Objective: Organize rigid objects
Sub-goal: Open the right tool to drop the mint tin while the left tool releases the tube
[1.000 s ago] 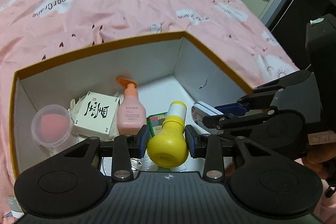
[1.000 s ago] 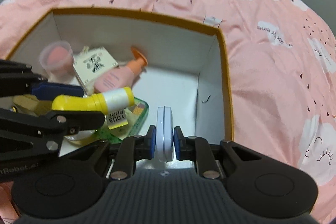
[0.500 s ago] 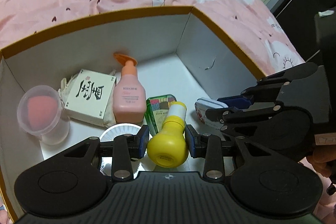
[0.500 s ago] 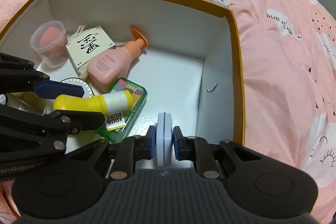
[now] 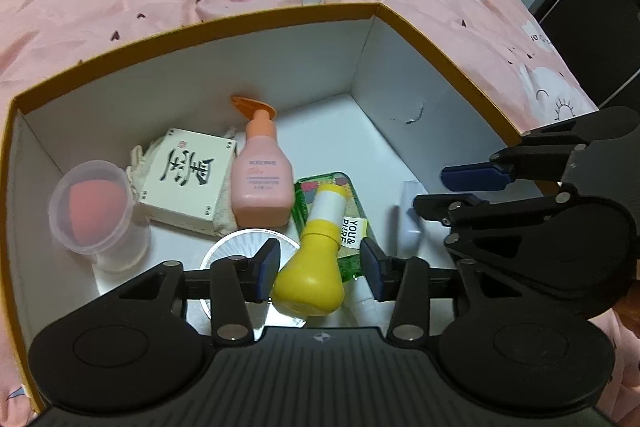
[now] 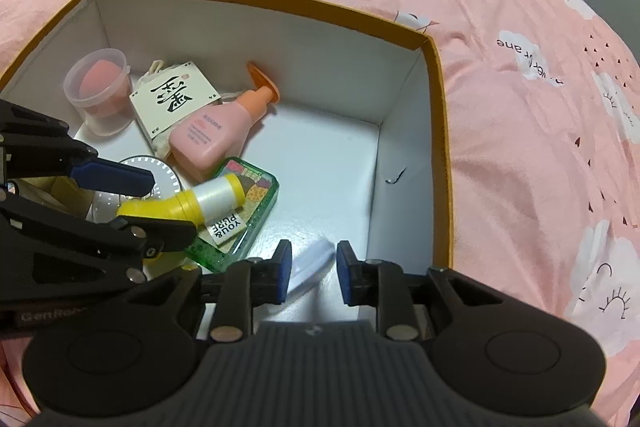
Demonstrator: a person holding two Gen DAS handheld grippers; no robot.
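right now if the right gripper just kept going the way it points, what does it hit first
Most likely the pale blue case lying tilted between its opening jaws, no longer gripped. The right gripper points steeply down into the box, so the white floor comes straight after. Depth is uncertain.

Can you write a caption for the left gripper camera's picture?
Left gripper opening around a yellow bottle resting on a green case inside the white box.

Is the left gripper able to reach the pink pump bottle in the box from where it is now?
Probably not yet. The left gripper, jaws opening, has the yellow bottle between its fingers, directly before the pink pump bottle. Above that, nothing covers it.
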